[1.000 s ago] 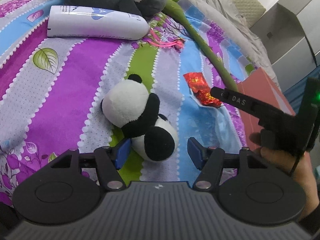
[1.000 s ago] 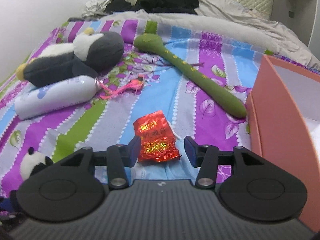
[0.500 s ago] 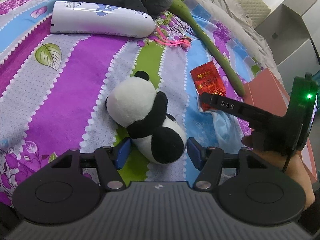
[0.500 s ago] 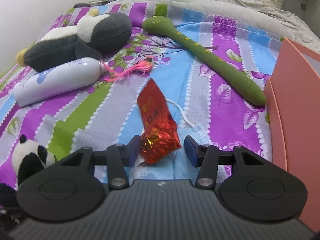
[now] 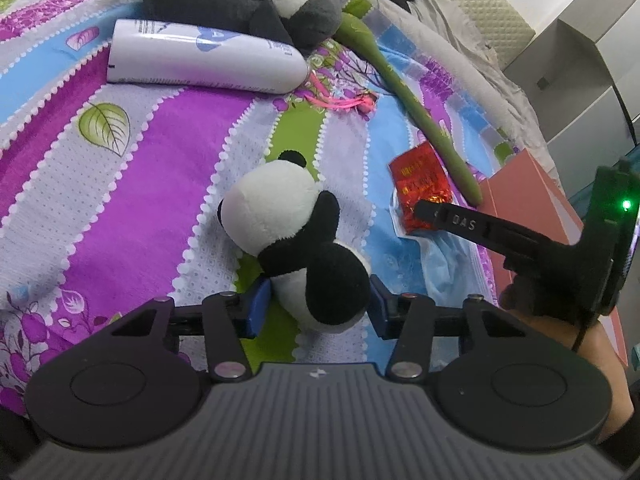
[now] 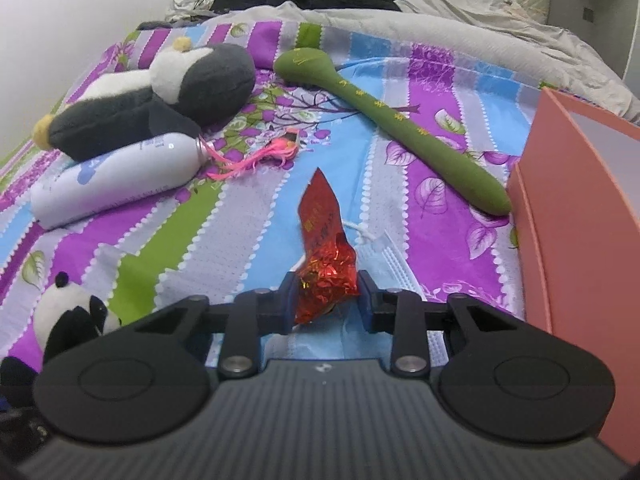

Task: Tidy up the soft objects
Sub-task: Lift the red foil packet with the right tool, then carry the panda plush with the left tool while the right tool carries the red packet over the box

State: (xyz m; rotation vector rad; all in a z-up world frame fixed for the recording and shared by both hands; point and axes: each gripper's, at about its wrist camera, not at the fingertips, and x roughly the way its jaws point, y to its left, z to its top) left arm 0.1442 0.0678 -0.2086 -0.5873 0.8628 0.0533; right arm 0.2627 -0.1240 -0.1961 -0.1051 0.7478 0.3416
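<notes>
A small panda plush [image 5: 296,240] lies on the striped bedspread [image 5: 140,152], its lower body between the blue pads of my left gripper [image 5: 318,307]. The jaws are closing and both pads touch its sides. A red foil packet [image 6: 326,264] stands tipped up between the pads of my right gripper [image 6: 325,302], whose jaws are also closing and pinch its crumpled lower end. In the left wrist view the packet [image 5: 420,184] sits at a right gripper fingertip [image 5: 428,210], held by a hand. The panda [image 6: 68,312] shows at the right wrist view's lower left.
A big grey-and-white plush [image 6: 160,104], a white bottle [image 6: 116,176], a pink tassel [image 6: 272,152] and a long green plush stick [image 6: 400,120] lie further up the bed. A blue face mask [image 6: 384,264] lies under the packet. A salmon box [image 6: 560,200] stands at the right.
My left gripper slid forward around the panda and its jaws narrowed onto it. The right jaws closed in on the red packet, which rose from flat to tipped up.
</notes>
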